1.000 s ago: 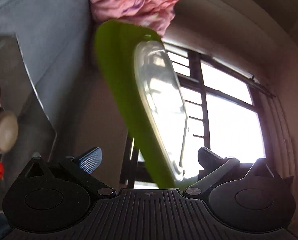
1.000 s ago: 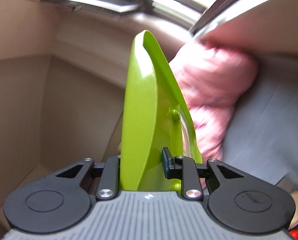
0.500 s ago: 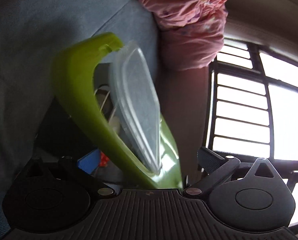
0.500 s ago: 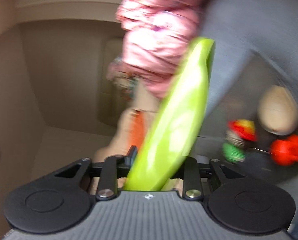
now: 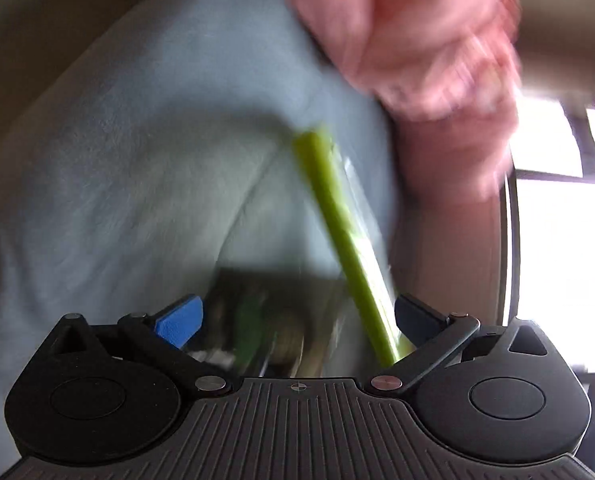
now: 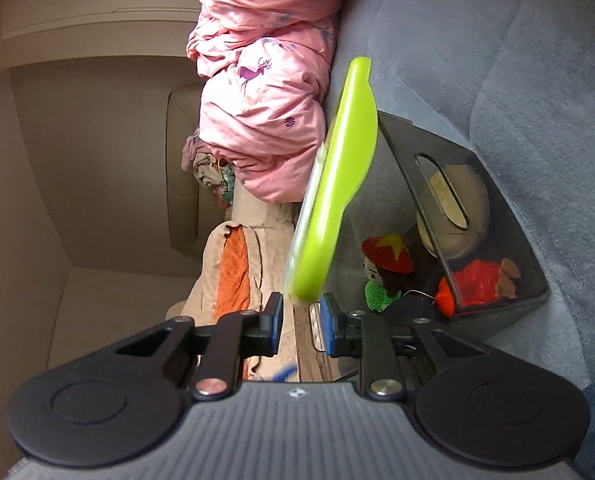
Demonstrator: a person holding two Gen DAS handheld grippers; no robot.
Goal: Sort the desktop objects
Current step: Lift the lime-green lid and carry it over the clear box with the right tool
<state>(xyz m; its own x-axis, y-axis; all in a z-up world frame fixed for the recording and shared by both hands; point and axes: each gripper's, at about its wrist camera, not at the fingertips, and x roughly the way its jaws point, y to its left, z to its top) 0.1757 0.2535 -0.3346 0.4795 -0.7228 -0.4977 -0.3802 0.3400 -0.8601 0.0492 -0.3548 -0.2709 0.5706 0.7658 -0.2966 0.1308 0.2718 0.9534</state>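
Note:
A lime-green case (image 6: pixel 337 184) with a clear lid stands up from my right gripper (image 6: pixel 300 320). Its lower end is pinched just at the tips of the blue-faced pads (image 6: pixel 324 320), whose jaws stand narrow. The case leans over the left rim of a dark see-through bin (image 6: pixel 509 240). In the blurred left wrist view the same case (image 5: pixel 349 248) shows edge-on. It runs close along the right finger (image 5: pixel 417 316) of my left gripper (image 5: pixel 297 320), whose jaws stand wide open and do not press on it.
The bin rests on a grey-blue plush surface (image 6: pixel 517 80) and holds a knitted doll with a red hat (image 6: pixel 385 256), an orange-red item (image 6: pixel 473 280) and a cream round thing (image 6: pixel 453 208). A pink quilt (image 6: pixel 265 80) and an orange cloth (image 6: pixel 233 272) lie to the left.
Both views have swung down from the window and wall to the bin and plush surface. The case has come down with my right gripper and now sits out at its fingertips, no longer deep between the fingers.

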